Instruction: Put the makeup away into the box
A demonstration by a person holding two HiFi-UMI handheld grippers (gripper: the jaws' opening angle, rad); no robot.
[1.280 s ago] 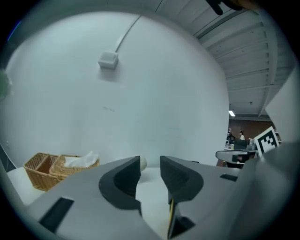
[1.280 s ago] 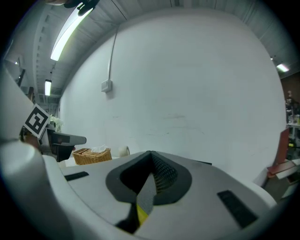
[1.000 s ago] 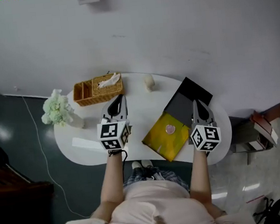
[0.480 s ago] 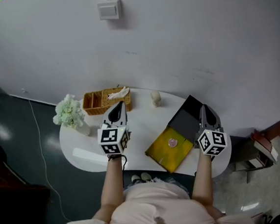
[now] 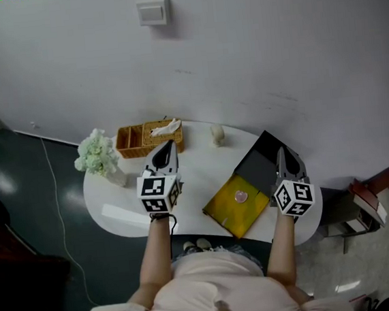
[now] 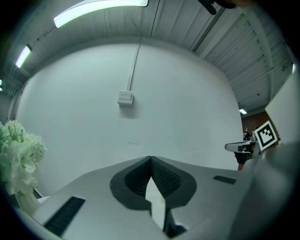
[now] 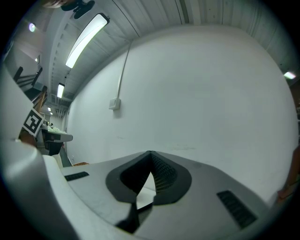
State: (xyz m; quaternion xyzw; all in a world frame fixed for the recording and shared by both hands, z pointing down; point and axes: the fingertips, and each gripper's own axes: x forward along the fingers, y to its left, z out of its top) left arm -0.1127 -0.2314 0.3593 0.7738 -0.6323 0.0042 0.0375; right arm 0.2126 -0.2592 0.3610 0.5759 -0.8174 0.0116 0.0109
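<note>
Both claws are clenched on nothing. The left claw has its tips pressed together with only the wall beyond them, and the right claw shows the same. They hang level over the white counter, the left one near the basket, the right one over the right end of the box.

The box lies right of centre, a yellow face with a black panel on its far side. A small pink piece, likely the makeup, sits on the yellow. I cannot tell whether that yellow is the box's inside or its shut lid, so this fits either makeup already stowed or makeup lying on top. Any grasp there would need the jaws parted early and a steep, slow approach, since the piece looks small and flat.

The box's near corner lies close to the counter's near edge, and its right side close to the right rim. The middle between the claws is bare. The flowers at the left and a figurine at the far edge stand well apart from the box
</note>
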